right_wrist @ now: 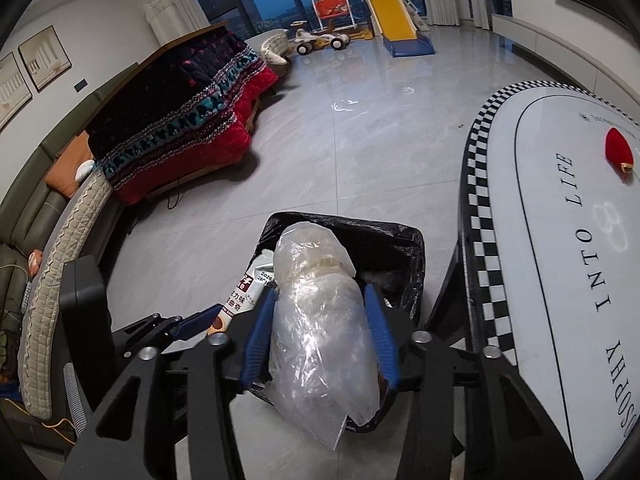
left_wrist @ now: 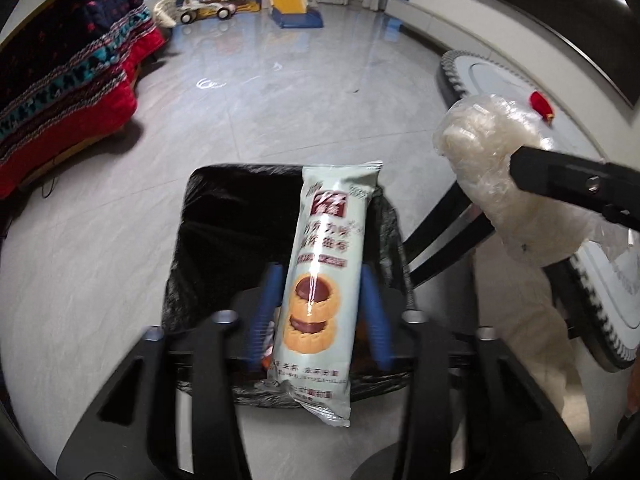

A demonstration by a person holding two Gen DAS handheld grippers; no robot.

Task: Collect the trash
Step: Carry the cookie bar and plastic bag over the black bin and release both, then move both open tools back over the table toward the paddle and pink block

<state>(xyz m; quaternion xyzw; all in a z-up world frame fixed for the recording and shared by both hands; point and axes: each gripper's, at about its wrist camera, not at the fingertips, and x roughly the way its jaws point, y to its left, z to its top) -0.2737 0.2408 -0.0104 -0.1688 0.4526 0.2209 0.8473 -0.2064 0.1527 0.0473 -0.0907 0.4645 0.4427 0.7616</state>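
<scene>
A bin lined with a black bag stands on the floor by the table; it also shows in the right wrist view. My left gripper is shut on a pale green cookie wrapper and holds it over the bin's opening. The wrapper also shows in the right wrist view. My right gripper is shut on a crumpled clear plastic bag and holds it over the bin too. The plastic bag also shows in the left wrist view, right of the wrapper.
A white oval table with a checkered rim stands to the right, with a red pouch on it. A sofa with a red and dark blanket lies to the left. Toys and a yellow slide stand far back on the tiled floor.
</scene>
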